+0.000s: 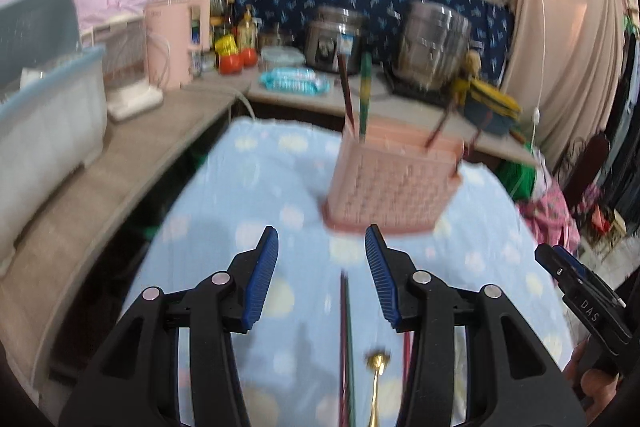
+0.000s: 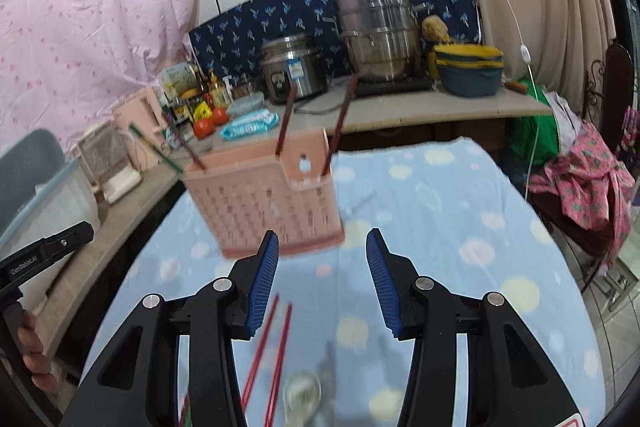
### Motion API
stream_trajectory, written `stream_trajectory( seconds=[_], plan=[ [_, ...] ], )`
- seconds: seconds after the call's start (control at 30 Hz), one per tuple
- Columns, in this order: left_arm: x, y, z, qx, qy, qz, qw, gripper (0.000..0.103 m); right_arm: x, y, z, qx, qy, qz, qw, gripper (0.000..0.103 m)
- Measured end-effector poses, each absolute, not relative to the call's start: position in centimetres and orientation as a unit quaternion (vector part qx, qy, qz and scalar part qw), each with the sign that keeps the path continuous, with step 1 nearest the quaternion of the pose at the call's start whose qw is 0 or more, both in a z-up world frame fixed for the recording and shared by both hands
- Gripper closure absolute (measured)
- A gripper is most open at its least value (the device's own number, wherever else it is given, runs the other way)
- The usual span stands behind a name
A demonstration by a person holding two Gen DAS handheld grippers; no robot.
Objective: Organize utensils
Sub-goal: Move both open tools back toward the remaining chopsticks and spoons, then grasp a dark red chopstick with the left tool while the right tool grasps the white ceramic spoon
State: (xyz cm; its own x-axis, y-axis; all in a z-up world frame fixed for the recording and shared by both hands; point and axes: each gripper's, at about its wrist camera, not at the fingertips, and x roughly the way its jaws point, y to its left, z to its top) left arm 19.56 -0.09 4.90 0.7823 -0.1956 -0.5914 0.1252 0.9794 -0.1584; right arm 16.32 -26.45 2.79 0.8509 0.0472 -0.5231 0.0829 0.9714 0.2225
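A pink slotted utensil holder (image 1: 390, 183) (image 2: 264, 209) stands on the blue spotted cloth (image 1: 256, 187) (image 2: 440, 227), with dark red chopsticks (image 1: 346, 95) (image 2: 340, 123) and a green stick (image 1: 365, 95) leaning in it. My left gripper (image 1: 322, 279) is open and empty just short of the holder. Under it lie a chopstick pair (image 1: 346, 347) and a gold-handled utensil (image 1: 378, 383). My right gripper (image 2: 322, 279) is open and empty too. Beneath it lie two red chopsticks (image 2: 270, 351) and a clear spoon bowl (image 2: 302, 393).
A counter (image 1: 120, 147) runs along the left and back with a blue-rimmed bin (image 1: 44, 115), a pink kettle (image 1: 172, 39), a rice cooker (image 2: 294, 69), a steel steamer pot (image 2: 378, 35) and a blue basin (image 2: 470, 73). Pink clothing (image 2: 588, 187) lies at the right.
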Motion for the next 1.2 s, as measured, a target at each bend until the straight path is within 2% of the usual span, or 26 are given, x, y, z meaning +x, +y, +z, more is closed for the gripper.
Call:
stream_trajectory(
  seconds=[0.23, 0.33, 0.4, 0.57, 0.63, 1.2],
  plan=[
    [15.9, -0.1, -0.6, -0.048, 0.382, -0.095, 0.918, 0.06, 11.9, -25.4, -2.4, 0.137, 0.331, -0.011, 0.933, 0.058],
    [14.7, -0.3, -2.6, -0.049, 0.404, -0.099, 0.908, 0.06, 10.7, -25.0, -4.2, 0.149, 0.35, -0.007, 0.925, 0.061],
    [14.2, -0.4, -3.5, -0.046, 0.414, -0.101, 0.904, 0.06, 10.1, -24.6, -5.0, 0.157, 0.358, -0.003, 0.92, 0.065],
    [13.2, -0.9, -5.0, -0.044, 0.43, -0.104, 0.896, 0.06, 10.0, -23.8, -6.3, 0.177, 0.377, 0.012, 0.909, 0.084],
    [13.0, -0.8, -5.4, -0.045, 0.434, -0.104, 0.894, 0.06, 10.1, -23.3, -6.8, 0.182, 0.384, 0.018, 0.905, 0.086],
    [11.9, 0.0, -7.5, -0.055, 0.459, -0.106, 0.88, 0.06, 10.0, -21.6, -9.5, 0.177, 0.414, 0.023, 0.892, 0.09]
  ],
)
